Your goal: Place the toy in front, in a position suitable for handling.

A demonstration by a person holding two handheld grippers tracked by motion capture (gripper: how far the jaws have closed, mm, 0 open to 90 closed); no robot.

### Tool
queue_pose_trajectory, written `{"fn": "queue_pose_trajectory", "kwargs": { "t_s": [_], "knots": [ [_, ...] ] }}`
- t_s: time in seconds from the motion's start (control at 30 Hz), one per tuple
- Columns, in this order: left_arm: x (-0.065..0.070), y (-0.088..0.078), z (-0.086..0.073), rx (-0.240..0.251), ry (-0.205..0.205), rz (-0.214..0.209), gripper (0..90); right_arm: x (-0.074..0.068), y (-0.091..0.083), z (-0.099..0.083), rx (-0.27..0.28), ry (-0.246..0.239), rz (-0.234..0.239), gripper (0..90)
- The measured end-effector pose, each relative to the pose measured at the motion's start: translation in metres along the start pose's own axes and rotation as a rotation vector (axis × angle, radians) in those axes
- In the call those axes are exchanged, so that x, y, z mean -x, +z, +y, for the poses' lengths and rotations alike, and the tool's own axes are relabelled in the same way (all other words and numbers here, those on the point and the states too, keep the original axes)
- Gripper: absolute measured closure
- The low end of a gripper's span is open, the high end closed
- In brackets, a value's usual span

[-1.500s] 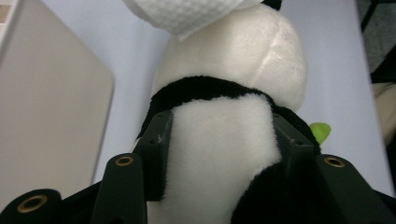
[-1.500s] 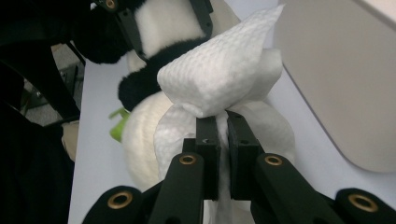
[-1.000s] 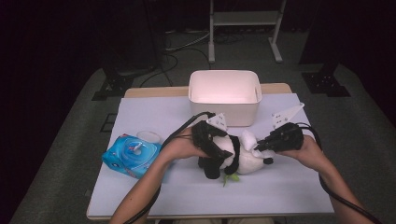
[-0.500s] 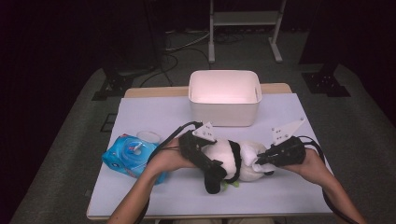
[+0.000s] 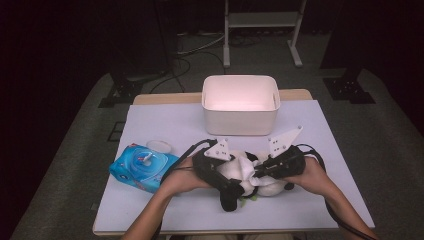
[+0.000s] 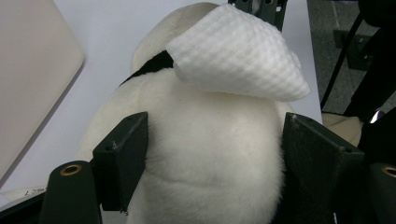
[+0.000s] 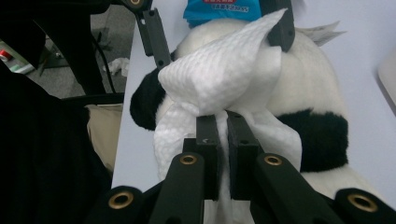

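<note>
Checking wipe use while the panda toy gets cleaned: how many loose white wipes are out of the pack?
1: the white wipe is pinched in the right gripper and draped over the panda toy. More may sit hidden inside the blue pack.

The white bin [image 5: 240, 104] blocks the way right behind my toy panda [image 5: 250, 175]. The blue wipes pack [image 5: 142, 167] sits to its left. The table [image 5: 340, 135] on the right is open.
</note>
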State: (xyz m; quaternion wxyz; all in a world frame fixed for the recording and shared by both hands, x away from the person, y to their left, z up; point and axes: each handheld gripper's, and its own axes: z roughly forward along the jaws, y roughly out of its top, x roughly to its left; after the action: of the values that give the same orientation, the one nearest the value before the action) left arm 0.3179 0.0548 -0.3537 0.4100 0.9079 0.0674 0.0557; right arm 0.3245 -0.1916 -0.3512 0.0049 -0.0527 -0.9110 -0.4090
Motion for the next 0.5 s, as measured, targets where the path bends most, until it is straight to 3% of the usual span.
{"fn": "queue_pose_trajectory", "kwargs": {
  "t_s": [0.13, 0.2, 0.4, 0.5],
  "knots": [
    [0.002, -0.002, -0.002, -0.005, 0.007, 0.001, 23.7, 0.002, -0.009, -0.007, -0.038, 0.007, -0.038, 84.7],
    [0.001, -0.004, -0.003, -0.003, 0.007, -0.004, 24.6, 0.003, -0.021, -0.017, -0.063, 0.025, -0.069, 84.8],
    [0.001, -0.004, -0.003, -0.003, 0.009, -0.002, 24.5, 0.003, -0.044, -0.043, -0.038, 0.084, -0.108, 84.6],
    [0.001, -0.004, -0.002, -0.007, 0.013, 0.0, 24.5, 0.007, -0.047, -0.049, -0.011, 0.111, -0.1, 84.6]
  ]
}}
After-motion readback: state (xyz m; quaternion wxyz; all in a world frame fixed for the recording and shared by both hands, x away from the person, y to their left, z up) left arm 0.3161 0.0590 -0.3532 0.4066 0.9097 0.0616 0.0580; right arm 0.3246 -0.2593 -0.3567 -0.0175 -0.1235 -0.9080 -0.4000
